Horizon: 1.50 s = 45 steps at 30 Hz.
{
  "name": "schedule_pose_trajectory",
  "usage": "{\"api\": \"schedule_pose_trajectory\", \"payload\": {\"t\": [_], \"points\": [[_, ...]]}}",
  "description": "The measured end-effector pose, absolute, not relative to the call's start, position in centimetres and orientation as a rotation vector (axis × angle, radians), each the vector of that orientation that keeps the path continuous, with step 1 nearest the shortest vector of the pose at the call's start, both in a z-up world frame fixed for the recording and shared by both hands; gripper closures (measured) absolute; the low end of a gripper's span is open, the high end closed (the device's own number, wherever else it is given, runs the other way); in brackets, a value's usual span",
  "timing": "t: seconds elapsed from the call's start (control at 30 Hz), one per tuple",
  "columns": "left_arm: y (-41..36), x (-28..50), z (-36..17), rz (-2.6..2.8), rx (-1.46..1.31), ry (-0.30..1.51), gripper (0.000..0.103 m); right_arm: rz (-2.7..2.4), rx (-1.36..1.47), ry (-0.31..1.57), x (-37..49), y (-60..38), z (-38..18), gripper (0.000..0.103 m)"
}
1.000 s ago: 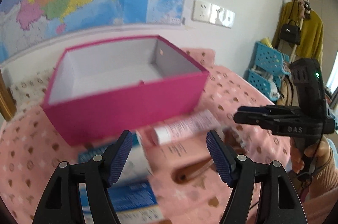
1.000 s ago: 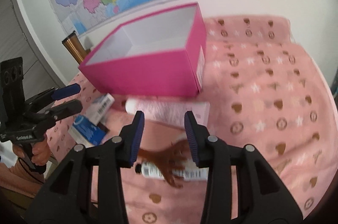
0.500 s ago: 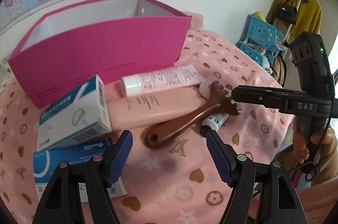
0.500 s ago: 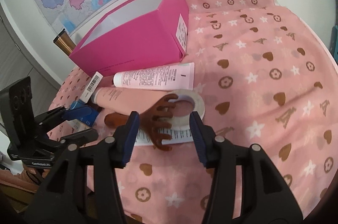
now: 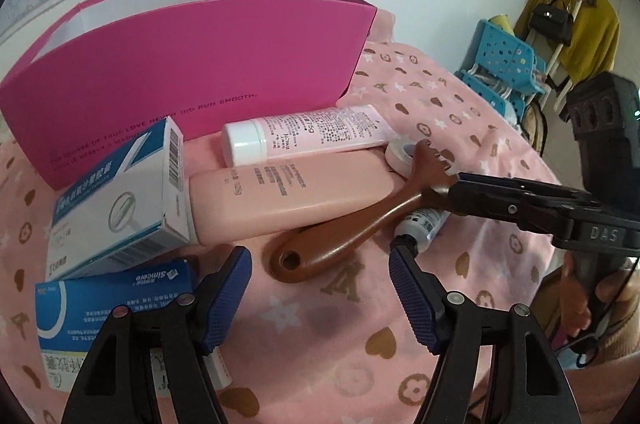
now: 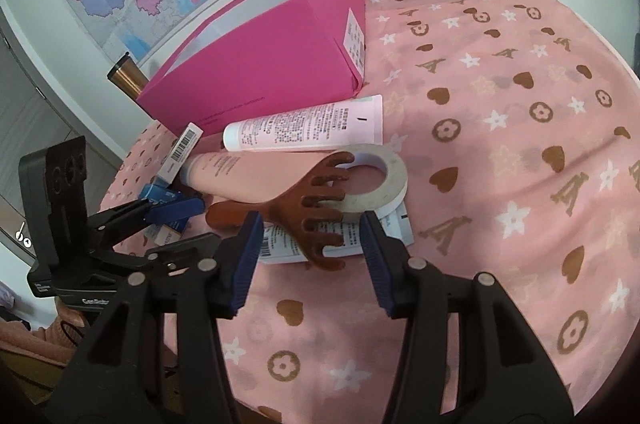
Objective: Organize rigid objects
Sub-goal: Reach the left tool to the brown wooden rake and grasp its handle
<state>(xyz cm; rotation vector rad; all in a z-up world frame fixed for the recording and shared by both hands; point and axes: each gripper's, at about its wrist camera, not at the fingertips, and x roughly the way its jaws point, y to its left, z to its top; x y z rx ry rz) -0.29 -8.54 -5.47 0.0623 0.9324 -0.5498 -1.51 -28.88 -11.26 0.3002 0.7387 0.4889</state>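
Both tools dropped toward the wooden comb (image 6: 308, 212) before the pink box (image 6: 256, 64); right tool (image 6: 310, 248) half-wide, empty, straddling comb teeth for pickup; left tool (image 5: 320, 288) wide, empty.

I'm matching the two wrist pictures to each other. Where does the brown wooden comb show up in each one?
Left wrist: brown wooden comb runs centre to right, its handle nearest the camera.
Right wrist: the comb sits at centre, teeth over the tape roll.
Shared landmark: the pink box behind it.
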Motion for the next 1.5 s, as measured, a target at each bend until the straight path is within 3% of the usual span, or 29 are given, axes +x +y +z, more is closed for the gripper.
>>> {"api": "schedule_pose_trajectory", "payload": {"t": [0.1, 0.53, 1.0, 1.5], "points": [[-9.2, -0.2, -5.9, -0.562, 0.077, 0.949, 0.037, 0.505, 0.297, 0.732, -1.7, -28.6, -11.2, 0.051], [-9.8, -0.4, -6.2, -0.553, 0.124, 0.918, 0.039, 0.604, 0.313, 0.687, -1.3, -26.8, -10.9, 0.051], [-9.7, -0.8, -6.1, -0.563, 0.146, 0.880, 0.088, 0.627, 0.304, 0.743, 0.0, -25.1, -11.7, 0.052], [-8.2, -1.3, -5.0, -0.606, 0.090, 0.823, 0.091, 0.667, 0.361, 0.735, 1.7, -24.3, -11.5, 0.052]]}}
